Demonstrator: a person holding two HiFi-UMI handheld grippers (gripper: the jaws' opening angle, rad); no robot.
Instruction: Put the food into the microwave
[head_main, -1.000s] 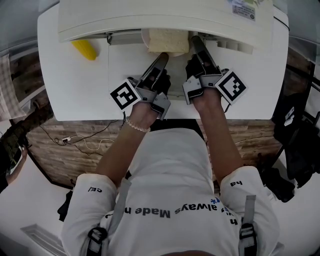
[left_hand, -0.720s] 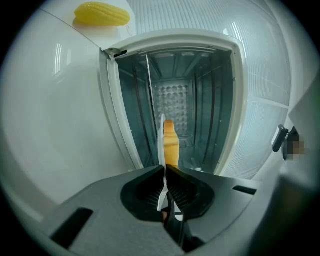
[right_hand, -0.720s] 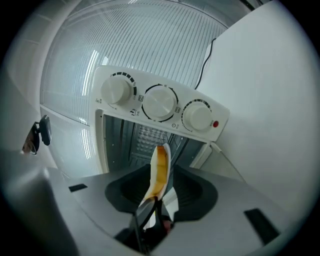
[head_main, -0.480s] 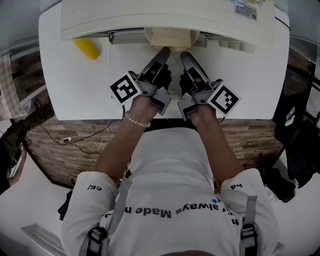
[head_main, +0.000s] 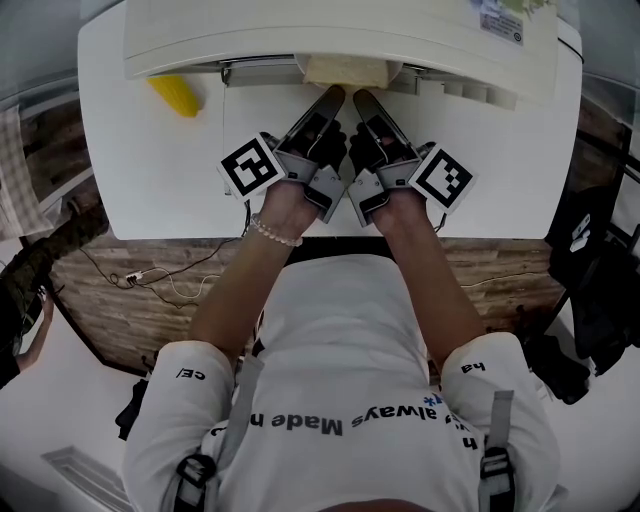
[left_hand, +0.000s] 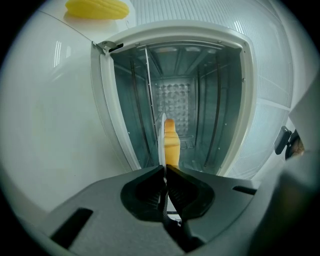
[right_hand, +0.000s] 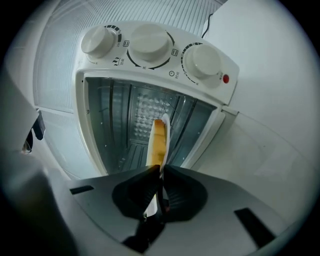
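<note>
We are partway through: the food (left_hand: 171, 142) is not yet set down inside the microwave (head_main: 330, 35), which stands at the far edge of the table (head_main: 150, 170) with its mouth open toward us. The food is a yellowish slab on a thin white plate (left_hand: 162, 140), and we carry that plate with both tools.

The left gripper (left_hand: 165, 167) is clamped on the plate's near rim. The right gripper (right_hand: 160, 170) is clamped on the same rim just beside it, so the two tips sit close together at the middle of the opening.

From the head view, the plate's far part lies under the microwave's top edge while its near rim and both grippers are outside. We judge the plate to be at the threshold.

What is left, as we read it, is to:
- slide the plate fully into the cavity
- lower it onto the floor
- let go with both grippers
- draw back

A corn (head_main: 175, 95) lies on the table near its far left corner, beside the microwave. We cannot tell whether it belongs to the task.
</note>
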